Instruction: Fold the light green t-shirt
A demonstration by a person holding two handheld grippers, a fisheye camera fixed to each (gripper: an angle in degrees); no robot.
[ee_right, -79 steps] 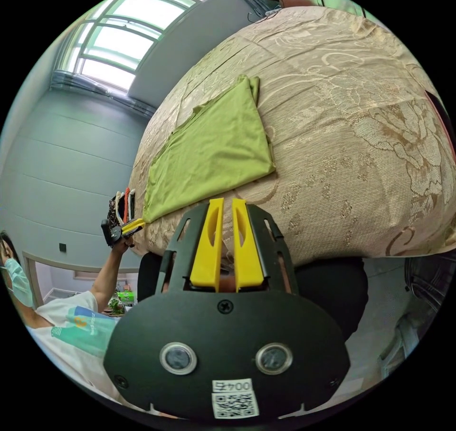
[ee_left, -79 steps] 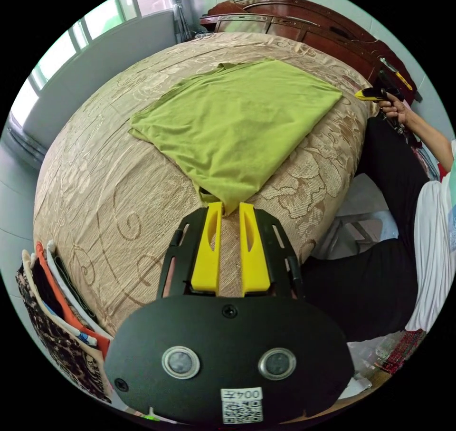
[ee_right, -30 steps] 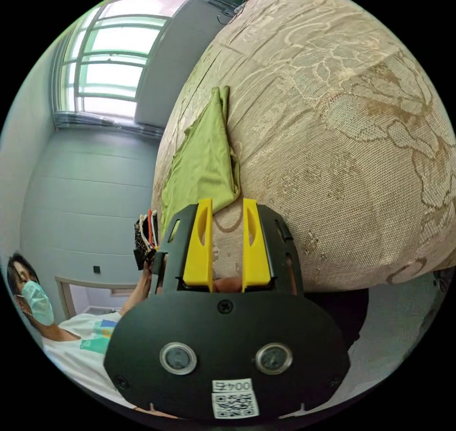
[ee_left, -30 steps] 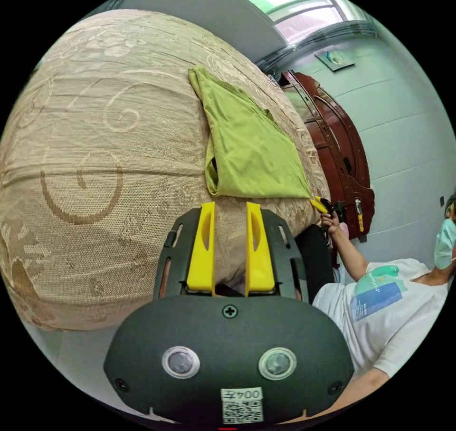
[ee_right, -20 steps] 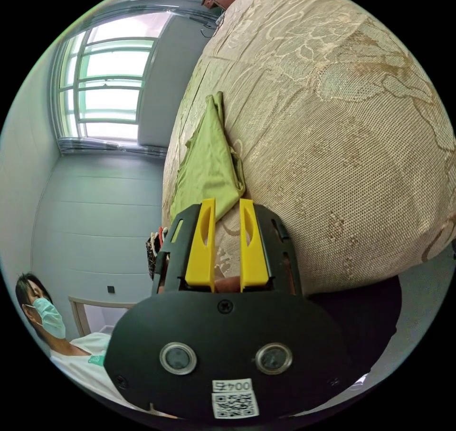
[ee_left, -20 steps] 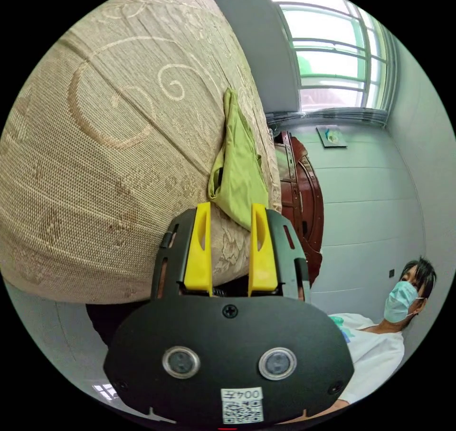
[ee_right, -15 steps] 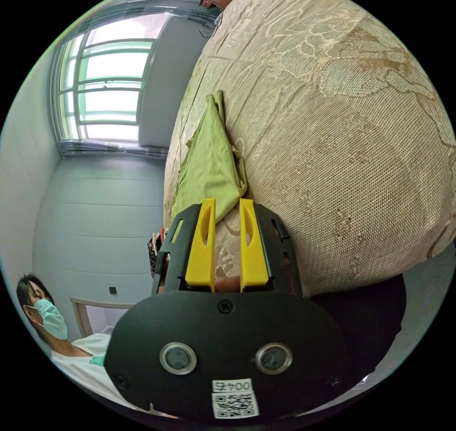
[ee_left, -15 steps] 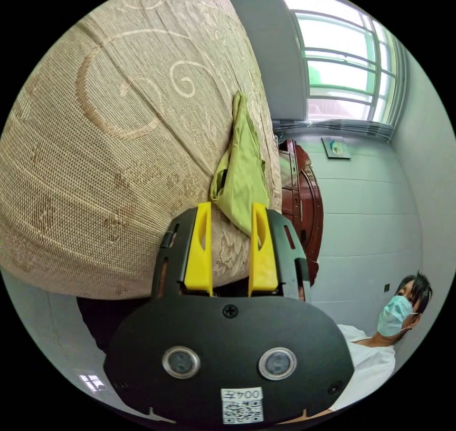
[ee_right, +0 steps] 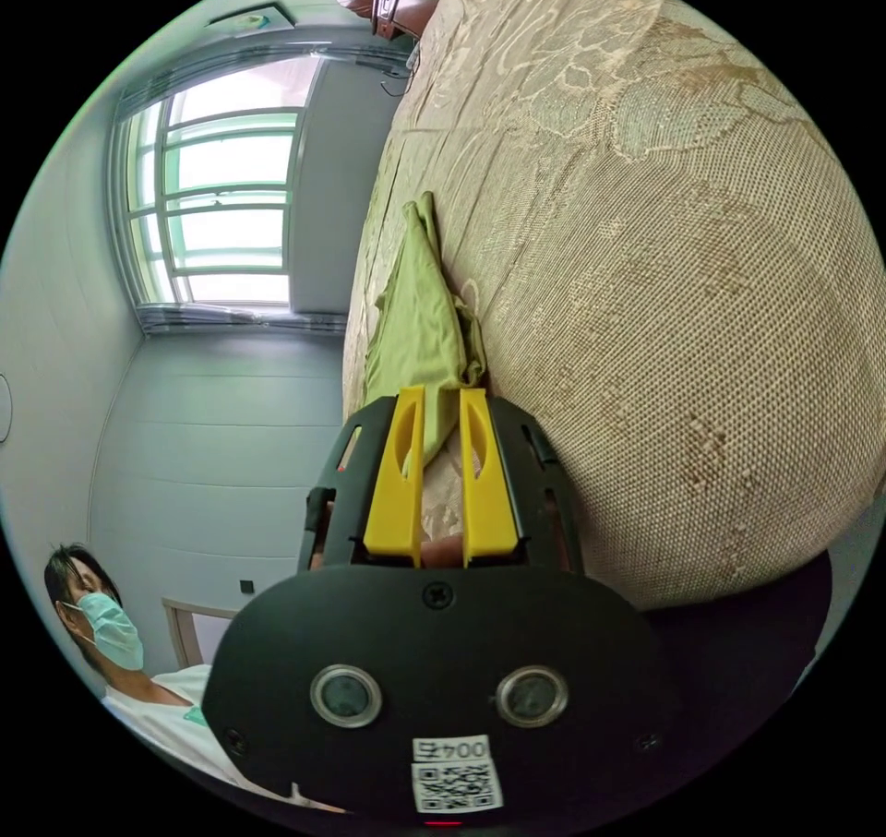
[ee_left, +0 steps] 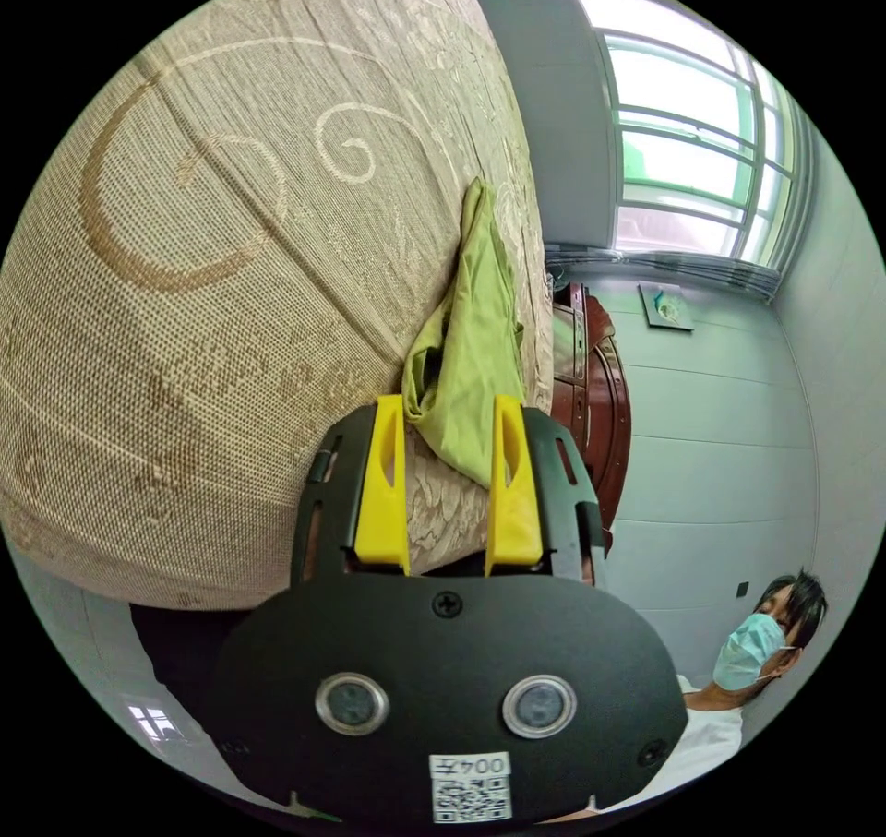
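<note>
Both grippers have closed in on the light green t-shirt [ee_left: 471,339] since half a second ago, and each now has a near corner of it between its yellow jaws. On the left gripper [ee_left: 447,412] the jaws are spread, with the corner hanging loose between them. On the right gripper [ee_right: 434,403] the jaws have narrowed around the other corner [ee_right: 420,339]; whether they truly pinch it cannot be told. T-shirt lies folded on the patterned beige bedspread [ee_left: 231,228], close to its near edge. Beyond the bedspread stand a dark wooden headboard [ee_left: 595,412] and a window [ee_right: 217,209]. A person [ee_right: 101,634] in a white top is beside the bed.
</note>
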